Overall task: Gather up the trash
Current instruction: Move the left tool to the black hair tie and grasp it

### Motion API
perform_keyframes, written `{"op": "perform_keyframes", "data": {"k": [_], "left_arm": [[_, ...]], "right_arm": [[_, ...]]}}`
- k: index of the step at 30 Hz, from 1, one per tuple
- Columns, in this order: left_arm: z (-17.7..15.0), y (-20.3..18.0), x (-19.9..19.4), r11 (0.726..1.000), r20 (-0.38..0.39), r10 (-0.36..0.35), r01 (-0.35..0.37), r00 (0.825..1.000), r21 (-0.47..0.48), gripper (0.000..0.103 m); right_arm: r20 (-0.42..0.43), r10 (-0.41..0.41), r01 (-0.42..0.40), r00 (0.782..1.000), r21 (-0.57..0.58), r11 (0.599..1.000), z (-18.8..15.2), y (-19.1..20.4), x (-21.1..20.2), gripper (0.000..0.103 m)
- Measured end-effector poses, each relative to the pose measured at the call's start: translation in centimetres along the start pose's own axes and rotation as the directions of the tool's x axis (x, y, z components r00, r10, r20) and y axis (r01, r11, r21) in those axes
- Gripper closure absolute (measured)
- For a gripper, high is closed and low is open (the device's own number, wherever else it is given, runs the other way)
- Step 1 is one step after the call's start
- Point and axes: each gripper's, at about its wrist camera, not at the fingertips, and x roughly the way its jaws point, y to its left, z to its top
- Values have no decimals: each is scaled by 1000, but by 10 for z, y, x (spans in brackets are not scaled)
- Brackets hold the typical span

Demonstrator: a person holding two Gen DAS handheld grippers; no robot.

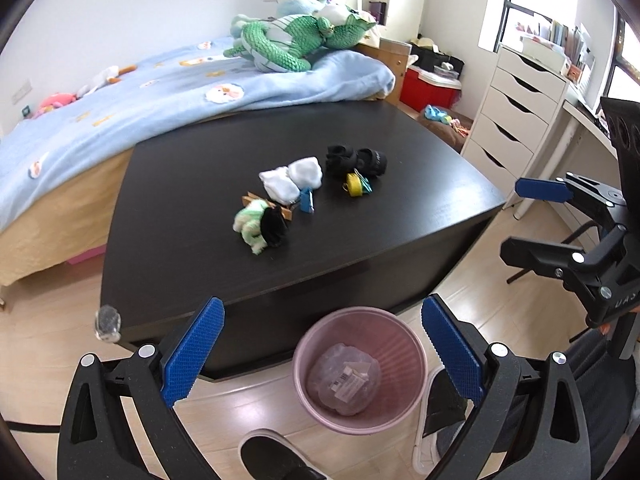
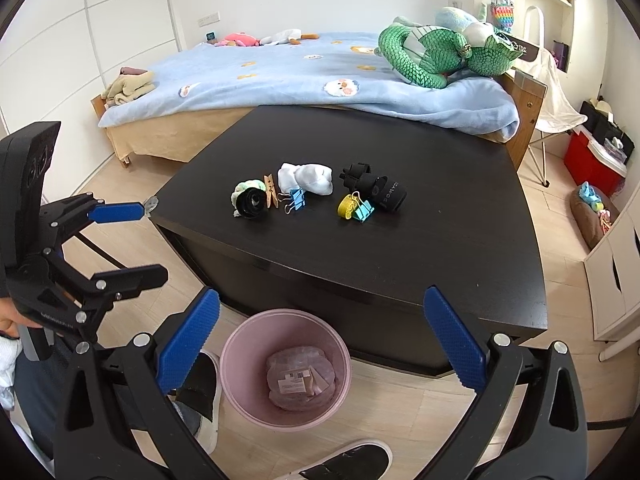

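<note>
A pink bin stands on the floor in front of the dark table; it also shows in the right wrist view. Clear plastic wrapping with a label lies inside it. My left gripper is open and empty above the bin. My right gripper is open and empty above the bin too. On the table lie a green and black scrunchie, wooden pegs, white socks, a blue binder clip, a yellow tape roll and black straps.
A bed with a blue blanket and a green plush dragon stands behind the table. A white drawer unit is at the right. The person's shoes are on the wooden floor beside the bin.
</note>
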Motion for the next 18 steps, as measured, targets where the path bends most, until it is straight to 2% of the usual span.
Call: {"op": "perform_keyframes", "data": {"k": [12, 18], "left_arm": [[29, 20, 14, 999, -11, 34, -34, 999, -3, 8], [38, 26, 32, 1000, -36, 18, -18, 999, -4, 8]], "right_arm": [[-6, -31, 31, 999, -5, 1000, 25, -14, 10, 3], [-18, -45, 45, 999, -9, 999, 40, -22, 23, 3]]}}
